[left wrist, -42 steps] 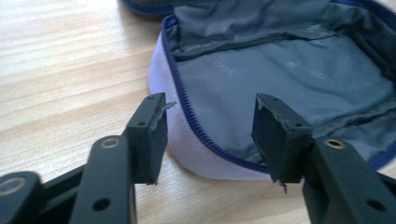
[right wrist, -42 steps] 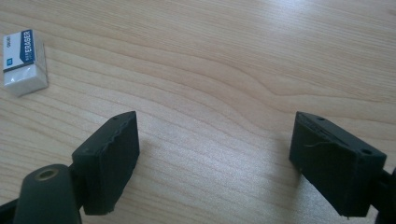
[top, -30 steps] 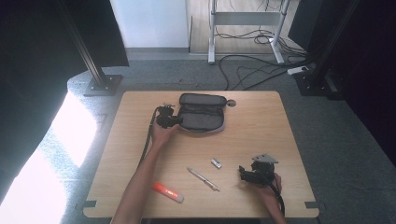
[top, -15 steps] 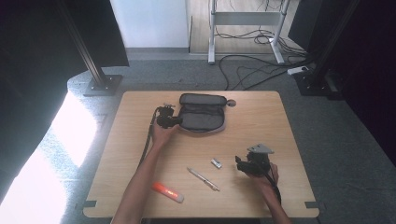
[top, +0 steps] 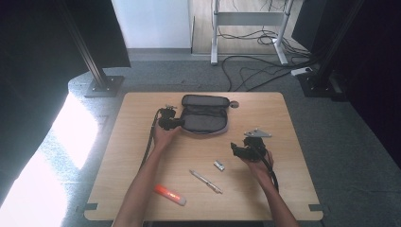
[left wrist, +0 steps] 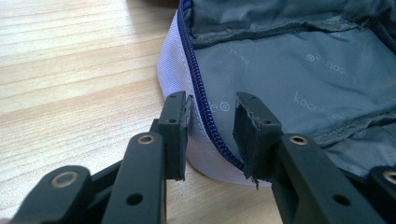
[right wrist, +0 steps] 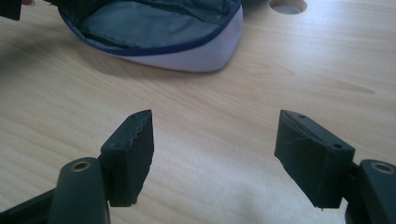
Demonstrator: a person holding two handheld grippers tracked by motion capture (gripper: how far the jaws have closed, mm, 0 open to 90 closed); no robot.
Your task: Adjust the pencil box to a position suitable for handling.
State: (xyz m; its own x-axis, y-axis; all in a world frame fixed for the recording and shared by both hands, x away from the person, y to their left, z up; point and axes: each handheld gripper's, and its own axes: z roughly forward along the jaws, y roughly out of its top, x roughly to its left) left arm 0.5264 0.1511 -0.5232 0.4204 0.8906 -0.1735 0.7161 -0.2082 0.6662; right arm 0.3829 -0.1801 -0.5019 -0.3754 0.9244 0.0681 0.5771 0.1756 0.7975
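A grey pencil case [top: 204,113] with a white outer wall and a blue zipper lies unzipped at the back middle of the wooden table [top: 283,123]. My left gripper [top: 176,122] is at its left end. In the left gripper view the jaws [left wrist: 212,126] straddle the zipped rim of the case [left wrist: 289,70], one pad outside and one inside, with a gap left on both sides. My right gripper [top: 235,149] hovers right of centre and points toward the case [right wrist: 187,56]. Its jaws [right wrist: 215,144] stand wide, have just been closing a little, and have only bare wood between them.
A pen [top: 206,181], a small silver piece [top: 218,166] and an orange marker [top: 170,195] lie on the near half of the table. A round hole [top: 235,104] is in the tabletop just right of the case. Cables trail from both grippers.
My right gripper has lifted and moved away from the front edge toward the case. The left gripper and the case have stayed put.
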